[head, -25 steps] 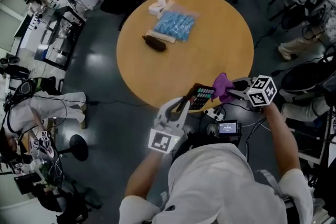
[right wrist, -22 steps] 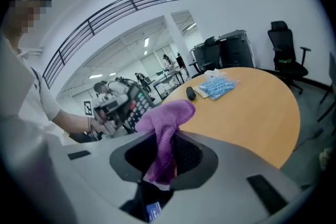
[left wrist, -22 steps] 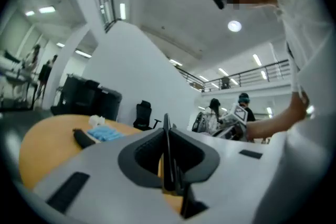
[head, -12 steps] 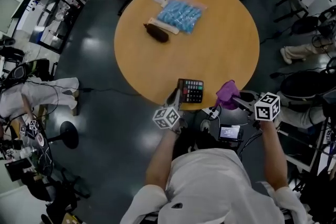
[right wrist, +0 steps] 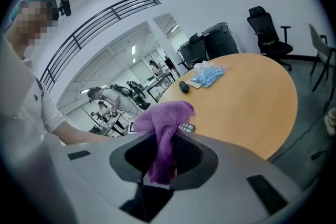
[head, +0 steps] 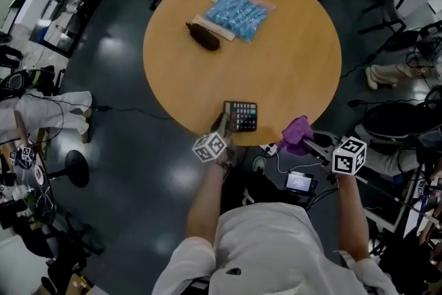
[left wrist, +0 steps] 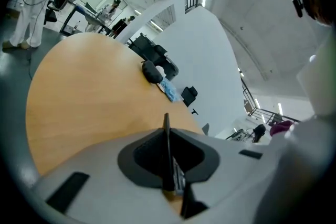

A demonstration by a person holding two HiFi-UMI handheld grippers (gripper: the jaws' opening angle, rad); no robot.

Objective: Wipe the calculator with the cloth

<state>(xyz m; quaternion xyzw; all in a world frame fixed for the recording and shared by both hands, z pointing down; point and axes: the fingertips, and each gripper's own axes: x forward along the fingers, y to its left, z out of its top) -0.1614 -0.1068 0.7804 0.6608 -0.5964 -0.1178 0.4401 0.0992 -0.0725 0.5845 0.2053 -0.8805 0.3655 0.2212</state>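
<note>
Just changed: a second ago the calculator (head: 241, 115) was held up off the counter (head: 290, 59), close to the cloth (head: 295, 130). It is now down at the counter's near edge, keys up, and the two grippers have drawn apart.
Meaning for the task: the calculator looks set down as a steady surface to wipe. No wiping stroke is on it yet, so I judge the next step to be bringing the cloth over.
Left gripper (head: 224, 124): closed on the calculator's near left edge. Its own view shows the thin dark body edge-on between the jaws.
Right gripper (head: 302, 138): clamped on the purple cloth, which bunches up out of the jaws.
Calculator relative to the right gripper: it lies to the left of the cloth and a little farther in. There is a clear gap and no contact.
Cloth position: it hangs past the counter's rim, over the floor rather than the tabletop.
Contact with the counter: whether the calculator rests fully flat or is just above the wood cannot be told.
Elsewhere: a blue bag (head: 238, 12) and a dark pouch (head: 202, 36) lie at the far side, well apart from the work.
</note>
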